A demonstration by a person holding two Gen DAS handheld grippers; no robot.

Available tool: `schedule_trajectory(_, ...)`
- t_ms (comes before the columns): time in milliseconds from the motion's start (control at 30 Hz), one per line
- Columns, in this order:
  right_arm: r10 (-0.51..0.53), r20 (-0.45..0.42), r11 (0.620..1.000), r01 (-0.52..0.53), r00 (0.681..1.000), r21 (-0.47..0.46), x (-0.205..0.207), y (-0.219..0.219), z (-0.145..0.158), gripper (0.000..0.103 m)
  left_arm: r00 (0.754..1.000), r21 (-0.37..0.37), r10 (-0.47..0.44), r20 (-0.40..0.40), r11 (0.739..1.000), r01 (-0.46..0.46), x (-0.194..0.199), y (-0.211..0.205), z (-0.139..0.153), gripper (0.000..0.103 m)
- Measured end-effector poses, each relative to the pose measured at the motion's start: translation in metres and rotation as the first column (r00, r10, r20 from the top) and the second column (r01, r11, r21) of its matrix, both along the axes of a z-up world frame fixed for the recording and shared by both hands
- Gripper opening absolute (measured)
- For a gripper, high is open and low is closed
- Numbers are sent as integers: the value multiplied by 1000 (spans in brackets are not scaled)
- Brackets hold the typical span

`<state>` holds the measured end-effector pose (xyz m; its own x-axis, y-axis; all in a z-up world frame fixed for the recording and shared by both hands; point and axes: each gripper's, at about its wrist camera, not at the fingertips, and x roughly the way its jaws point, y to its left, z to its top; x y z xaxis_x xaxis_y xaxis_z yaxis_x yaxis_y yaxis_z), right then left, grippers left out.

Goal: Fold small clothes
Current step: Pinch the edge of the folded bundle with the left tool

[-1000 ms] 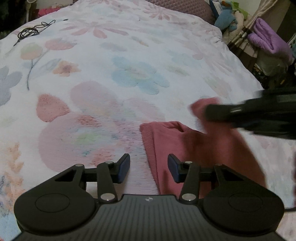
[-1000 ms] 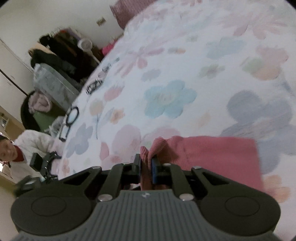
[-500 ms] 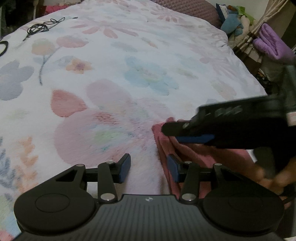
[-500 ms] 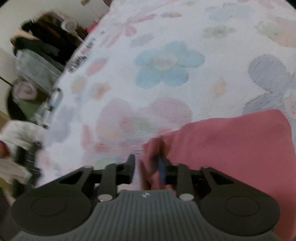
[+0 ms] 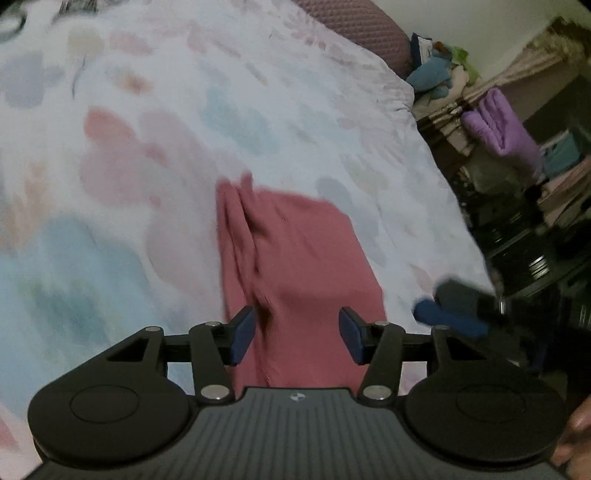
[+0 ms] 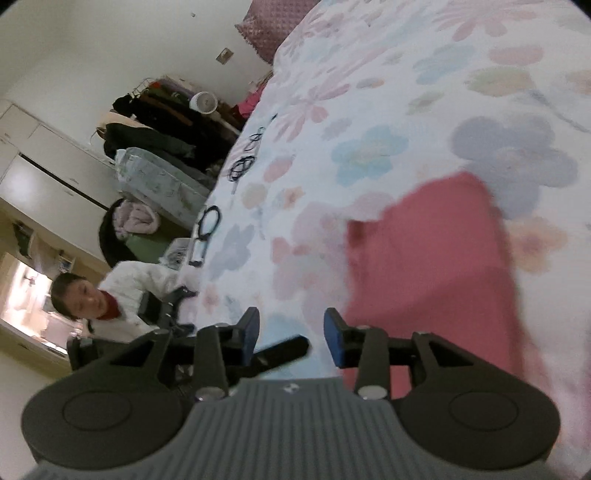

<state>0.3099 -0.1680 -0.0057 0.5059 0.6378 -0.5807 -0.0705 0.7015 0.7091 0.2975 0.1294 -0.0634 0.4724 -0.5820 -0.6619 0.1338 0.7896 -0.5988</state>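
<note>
A small pink-red knit garment (image 5: 295, 254) lies folded on the floral bedspread (image 5: 184, 110), with a bunched ridge along its left side. My left gripper (image 5: 297, 334) is open and empty, its jaws straddling the garment's near end just above it. My right gripper (image 6: 291, 336) is open and empty, to the left of the garment (image 6: 436, 266) in its own view. It also shows in the left wrist view (image 5: 447, 314) at the right, off the garment near the bed's edge.
The bed's right edge (image 5: 461, 221) drops to cluttered shelves and a purple towel (image 5: 506, 129). A pillow (image 5: 354, 26) lies at the head. Cables (image 6: 240, 166) lie on the far side of the bedspread. A person in white (image 6: 122, 291) stands beyond it.
My right gripper has let go of the garment's corner, opened and pulled back off it toward the bed's edge. My left gripper has moved over the garment's near end.
</note>
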Motion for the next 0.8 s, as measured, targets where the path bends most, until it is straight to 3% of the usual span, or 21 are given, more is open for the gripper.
schedule_trajectory(67, -9, 17, 998, 10, 1000, -70, -27, -17, -5, 36, 999, -14, 3, -32, 1000, -3, -7, -8, -12, 61)
schedule_trajectory(167, -18, 22, 987, 21, 1000, -160, -55, -37, -18, 37, 997, 29, 1, -74, 1000, 1, -16, -21, -30, 61)
schedule_trajectory(400, 49, 53, 917, -23, 997, -398, -98, -50, -51, 37, 991, 52, 21, -134, 999, -14, -21, -35, -59, 59)
schedule_trajectory(467, 55, 55, 902, -26, 997, -430, -101, -47, -60, 37, 992, 49, 22, -122, 999, -16, -18, -37, -58, 29)
schedule_trajectory(533, 54, 65, 896, -20, 996, -443, -100, -43, -69, 36, 994, 54, 14, -112, 999, -8, -19, -37, -53, 12)
schedule_trajectory(800, 81, 95, 846, -18, 992, -533, -80, -18, -82, 35, 998, 52, 27, 48, 998, -29, -34, -20, 12, 10)
